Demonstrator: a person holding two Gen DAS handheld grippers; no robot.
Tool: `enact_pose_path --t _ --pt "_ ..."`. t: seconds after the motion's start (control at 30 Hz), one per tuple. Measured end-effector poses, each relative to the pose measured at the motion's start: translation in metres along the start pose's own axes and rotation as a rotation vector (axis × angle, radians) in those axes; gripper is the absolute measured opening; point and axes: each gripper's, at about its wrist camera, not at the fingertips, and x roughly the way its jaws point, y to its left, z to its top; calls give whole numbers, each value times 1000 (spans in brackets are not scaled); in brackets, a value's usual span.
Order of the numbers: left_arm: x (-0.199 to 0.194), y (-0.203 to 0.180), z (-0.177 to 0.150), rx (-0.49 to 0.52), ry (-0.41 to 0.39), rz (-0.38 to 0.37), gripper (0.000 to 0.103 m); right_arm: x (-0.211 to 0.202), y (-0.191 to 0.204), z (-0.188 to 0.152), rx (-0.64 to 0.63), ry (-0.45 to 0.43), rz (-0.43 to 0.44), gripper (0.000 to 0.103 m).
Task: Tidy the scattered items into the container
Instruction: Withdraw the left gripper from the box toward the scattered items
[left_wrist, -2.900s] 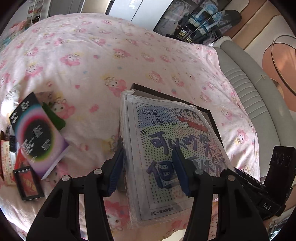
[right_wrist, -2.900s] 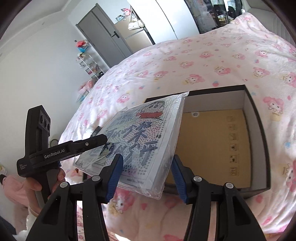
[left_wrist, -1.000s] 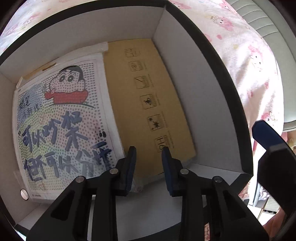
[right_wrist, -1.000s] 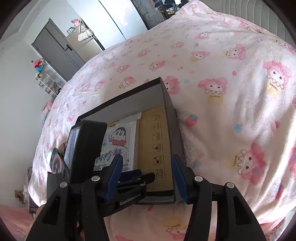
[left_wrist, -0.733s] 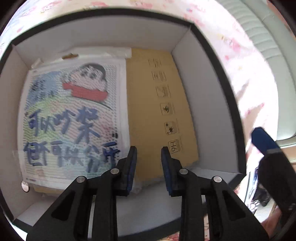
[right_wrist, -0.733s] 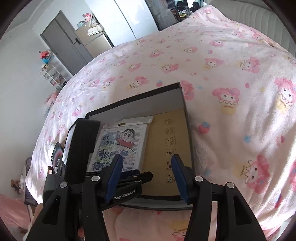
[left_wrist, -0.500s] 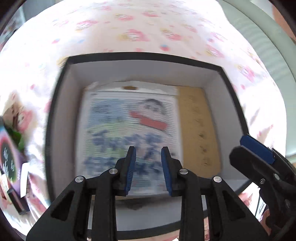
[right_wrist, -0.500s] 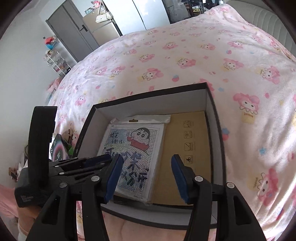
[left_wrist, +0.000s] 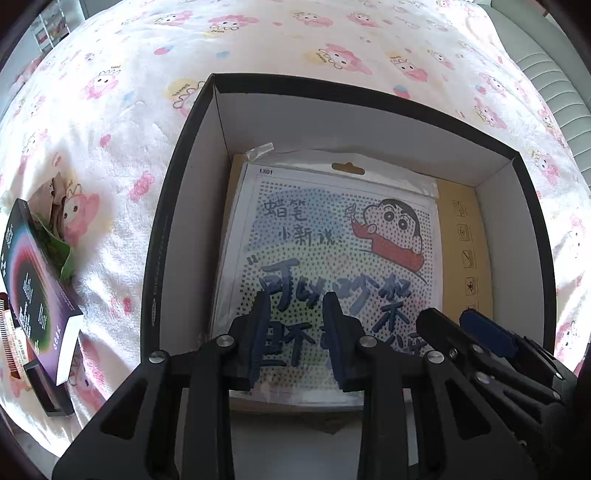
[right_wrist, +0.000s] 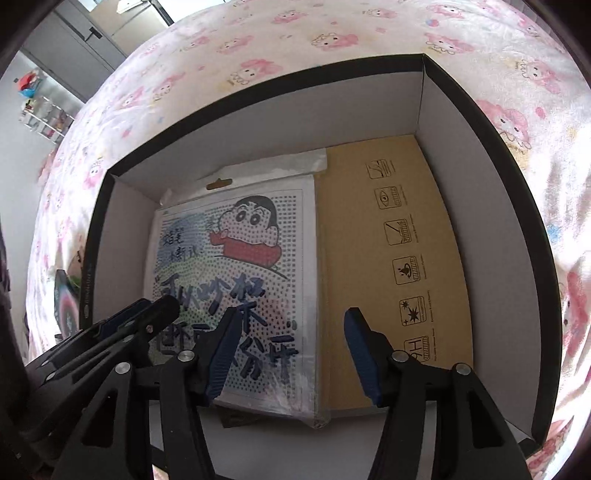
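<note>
Lying flat on the floor of the box (left_wrist: 173, 229) is a bagged bead-art kit (left_wrist: 340, 254), a white dotted sheet in clear plastic with a cartoon boy in a red scarf and large blue-grey characters across it. It fills the left part of the box floor, with its hang-tab end toward the far wall, and rests on a brown cardboard sheet (right_wrist: 399, 258) printed with a column of small square symbols along the right side. The box has a black rim and pale inner walls and sits on a bedspread (left_wrist: 110, 122) patterned with pink cartoon figures.

The left gripper (left_wrist: 295, 332) hangs over the near edge of the kit, its blue-padded jaws a narrow gap apart and holding nothing. The right gripper (right_wrist: 288, 343) hangs just beside it to the right, over the kit's right edge and the cardboard; its jaws have just been opening and stand wide, with nothing between them.

Outside the box, to the left on the bedspread, lie a purple-and-black booklet (left_wrist: 33, 288) and a few smaller items.
</note>
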Motion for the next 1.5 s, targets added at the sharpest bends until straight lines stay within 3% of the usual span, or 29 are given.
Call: enact_pose_path --t 0.23,0.37,0.63,0.7,0.83,0.93,1.0,1.2,1.33,1.5 --pt "-21 14 -8 -18 -38 -34 27 18 -2 -1 6 82 46 55" --pt "-24 17 -7 -34 -69 -47 24 19 7 1 -57 112 45 55" --pt "-44 22 -8 -56 -95 -110 27 10 0 -3 -77 145 155 63" --pt "-30 21 -6 -62 -101 -115 28 2 -5 -2 -74 138 178 63" --pt "-15 15 5 -43 -96 -140 28 -22 -9 3 -88 47 108 63" --pt "-2 2 12 -20 -75 -170 28 -28 -8 1 -99 36 78 63" --pt "4 -5 14 -5 -64 -154 27 -32 -8 -6 -112 27 71 63" --pt "27 -13 15 9 2 -46 27 -37 -6 -34 -247 -17 -98 63" --pt "43 -14 12 -3 62 21 27 -31 -5 -46 -257 43 -55 63" --pt "43 -13 3 24 78 24 27 -33 -9 -61 -273 96 13 63"
